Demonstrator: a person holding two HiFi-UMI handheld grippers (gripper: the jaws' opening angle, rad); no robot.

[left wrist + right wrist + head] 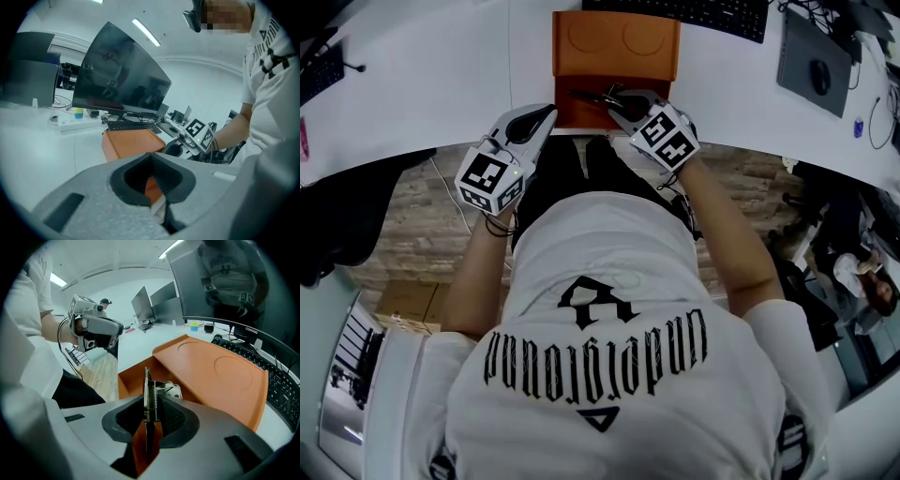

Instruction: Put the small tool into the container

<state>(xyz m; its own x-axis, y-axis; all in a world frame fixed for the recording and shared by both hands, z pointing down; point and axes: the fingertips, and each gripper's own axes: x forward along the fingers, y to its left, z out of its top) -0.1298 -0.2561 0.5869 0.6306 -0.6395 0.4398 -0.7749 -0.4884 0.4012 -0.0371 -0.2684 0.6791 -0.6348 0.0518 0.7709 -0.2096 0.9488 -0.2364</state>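
1. The right gripper [149, 432] is clamping the small tool [147, 394] edge-on between its pads. The jaws are standing partly closed, only as wide as the tool.
2. A coil spring is showing along the tool's side. The tool's lower end is disappearing between the pads, so its full shape is not readable.
3. The tool is projecting over the open lower part of the orange container [581, 56], which is sitting at the near edge of the white desk [412, 84]. No view is showing whether its tip is touching the container.
4. The left gripper [153, 192] is holding nothing. Its jaws are standing a narrow slit apart, with orange showing through the gap. In the head view it is hovering just beside the container's near left corner.
5. A pale item [172, 390] is lying inside the container, half hidden behind the tool and not identifiable.
6. The keyboard [684, 11] is being cut off by the head view's top edge.
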